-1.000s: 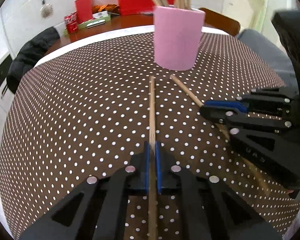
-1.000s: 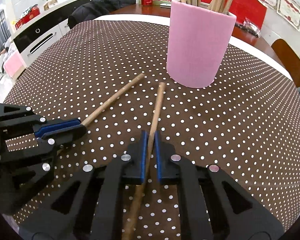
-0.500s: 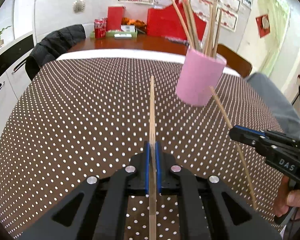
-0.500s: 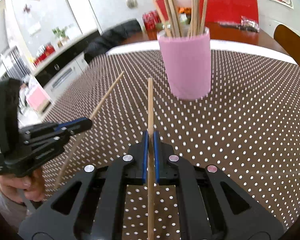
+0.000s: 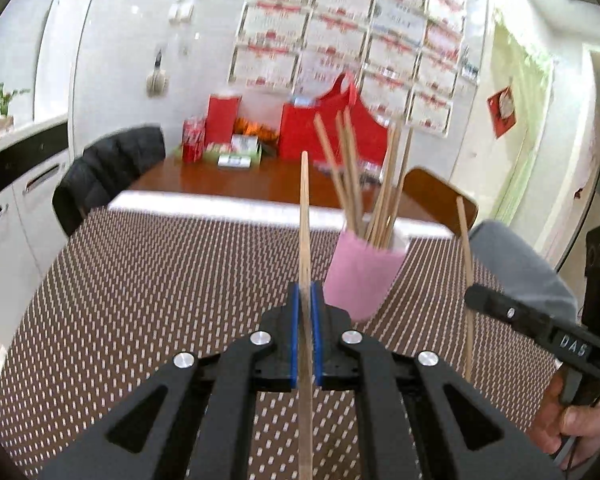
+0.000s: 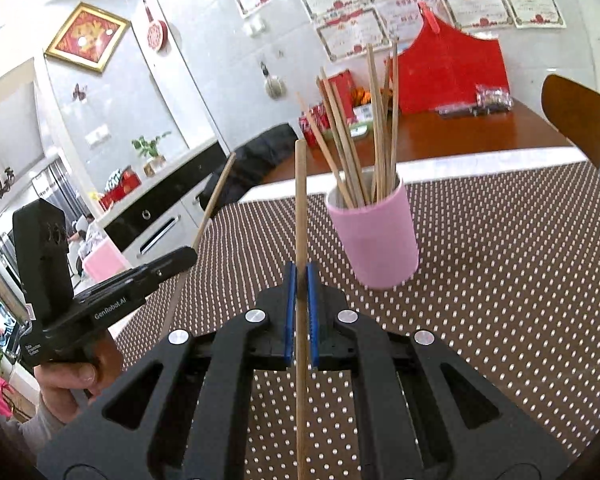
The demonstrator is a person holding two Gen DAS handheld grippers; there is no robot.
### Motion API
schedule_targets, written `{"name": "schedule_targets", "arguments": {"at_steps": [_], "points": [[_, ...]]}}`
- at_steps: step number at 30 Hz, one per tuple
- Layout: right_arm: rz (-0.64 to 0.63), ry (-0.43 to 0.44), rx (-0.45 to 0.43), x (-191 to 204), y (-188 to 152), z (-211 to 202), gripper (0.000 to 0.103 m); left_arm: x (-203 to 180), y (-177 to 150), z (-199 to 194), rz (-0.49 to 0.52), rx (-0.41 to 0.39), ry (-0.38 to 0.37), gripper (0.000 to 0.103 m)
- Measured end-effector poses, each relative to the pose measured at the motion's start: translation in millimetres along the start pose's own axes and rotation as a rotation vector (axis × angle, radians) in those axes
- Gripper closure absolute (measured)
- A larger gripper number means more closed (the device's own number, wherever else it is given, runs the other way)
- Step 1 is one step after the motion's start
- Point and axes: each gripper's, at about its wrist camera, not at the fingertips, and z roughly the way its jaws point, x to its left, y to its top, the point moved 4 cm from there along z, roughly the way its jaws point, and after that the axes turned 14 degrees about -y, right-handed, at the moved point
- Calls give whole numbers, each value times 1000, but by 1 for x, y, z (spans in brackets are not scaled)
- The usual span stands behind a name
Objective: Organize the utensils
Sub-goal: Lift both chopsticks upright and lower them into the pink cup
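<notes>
Both chopsticks have risen off the dotted tablecloth (image 5: 140,280); left gripper (image 5: 305,292) and right gripper (image 6: 300,276) each pinch one lengthwise between blue pads, near the pink cup (image 6: 374,240)

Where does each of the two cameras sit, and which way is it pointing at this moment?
Left wrist: on the left gripper, looking forward along its fingers, shut on a chopstick, towards the pink cup; the right gripper and its hand show at right.
Right wrist: on the right gripper, shut on its own chopstick, facing the same cup; the left gripper and its hand show at left.
Shared: the cup with chopsticks in it, the dotted tablecloth, and each other's gripper.
</notes>
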Motion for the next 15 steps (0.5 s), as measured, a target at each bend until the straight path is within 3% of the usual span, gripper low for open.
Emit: {"name": "schedule_targets", "arguments": {"at_steps": [8, 15], "points": [[-2, 7, -109, 3, 46, -14, 97, -28, 65, 1, 80, -186, -70, 97], [13, 4, -234, 0, 109, -17, 97, -52, 120, 19, 111, -327, -159, 97]]}}
